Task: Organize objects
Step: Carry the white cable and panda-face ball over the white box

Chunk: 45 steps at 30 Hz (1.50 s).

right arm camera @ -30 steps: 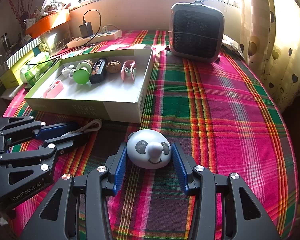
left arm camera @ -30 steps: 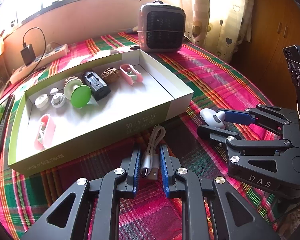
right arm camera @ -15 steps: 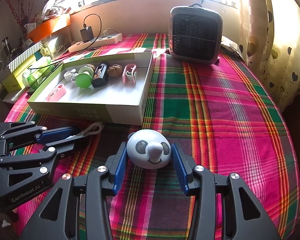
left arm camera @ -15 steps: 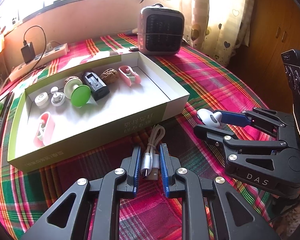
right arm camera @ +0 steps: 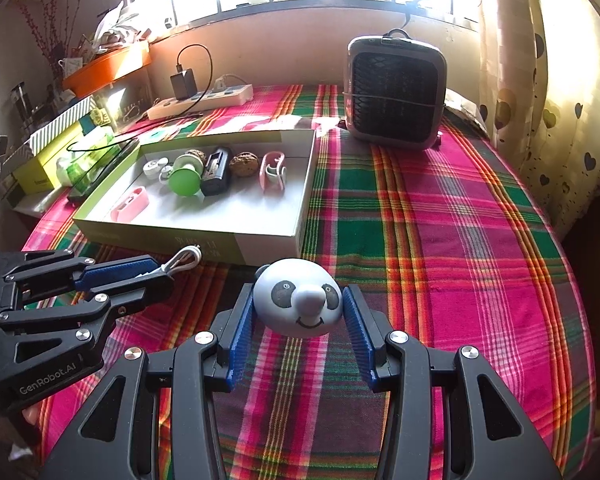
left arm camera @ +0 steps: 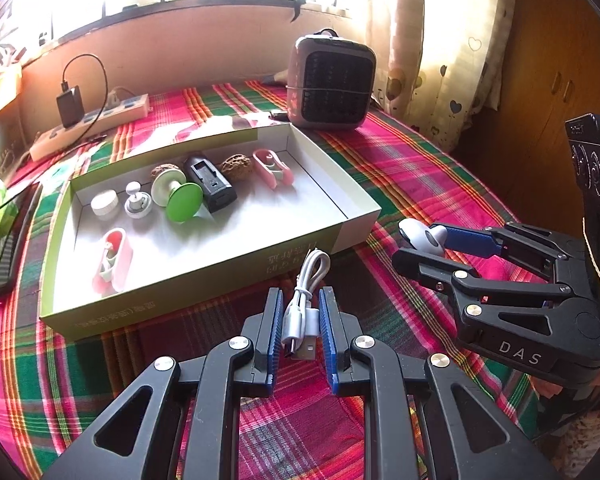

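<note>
Bare plaid tablecloth [right arm camera: 440, 240] right of box [right arm camera: 260, 236]; heater [right arm camera: 396, 92] behind.

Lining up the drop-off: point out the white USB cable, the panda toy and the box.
white USB cable [left arm camera: 300, 322], left wrist view, coiled plug end.
panda toy [right arm camera: 298, 298], right wrist view, its nose.
box [left arm camera: 204, 280], left wrist view, near wall.

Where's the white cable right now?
The white cable is pinched in the left gripper, just in front of the box, left of the panda toy.
</note>
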Tool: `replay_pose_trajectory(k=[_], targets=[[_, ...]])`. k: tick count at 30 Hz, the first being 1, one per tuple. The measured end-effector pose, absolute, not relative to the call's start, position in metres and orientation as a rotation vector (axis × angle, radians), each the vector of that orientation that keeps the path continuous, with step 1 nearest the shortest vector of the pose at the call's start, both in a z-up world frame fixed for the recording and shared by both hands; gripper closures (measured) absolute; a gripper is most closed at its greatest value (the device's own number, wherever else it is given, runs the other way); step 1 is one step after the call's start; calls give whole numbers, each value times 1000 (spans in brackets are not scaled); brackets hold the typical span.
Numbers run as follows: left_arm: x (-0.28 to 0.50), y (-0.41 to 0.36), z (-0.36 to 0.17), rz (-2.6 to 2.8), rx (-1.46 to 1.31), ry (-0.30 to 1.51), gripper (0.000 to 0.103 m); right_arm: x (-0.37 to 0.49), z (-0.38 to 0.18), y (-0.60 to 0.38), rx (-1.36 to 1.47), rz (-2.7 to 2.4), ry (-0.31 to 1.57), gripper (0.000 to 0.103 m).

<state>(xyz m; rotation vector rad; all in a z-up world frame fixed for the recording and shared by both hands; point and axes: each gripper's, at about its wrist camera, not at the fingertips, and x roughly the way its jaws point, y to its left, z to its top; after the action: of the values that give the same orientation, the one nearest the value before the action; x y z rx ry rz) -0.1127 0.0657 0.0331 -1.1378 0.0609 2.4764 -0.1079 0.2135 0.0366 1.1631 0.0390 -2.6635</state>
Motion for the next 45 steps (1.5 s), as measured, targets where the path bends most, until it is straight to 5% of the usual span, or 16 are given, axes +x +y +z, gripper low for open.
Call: replay_pose_trajectory(k=[45], targets=[[-175,28,35,2584,-1163,-14,92,-191,37,169,1181,-2569,98,58]])
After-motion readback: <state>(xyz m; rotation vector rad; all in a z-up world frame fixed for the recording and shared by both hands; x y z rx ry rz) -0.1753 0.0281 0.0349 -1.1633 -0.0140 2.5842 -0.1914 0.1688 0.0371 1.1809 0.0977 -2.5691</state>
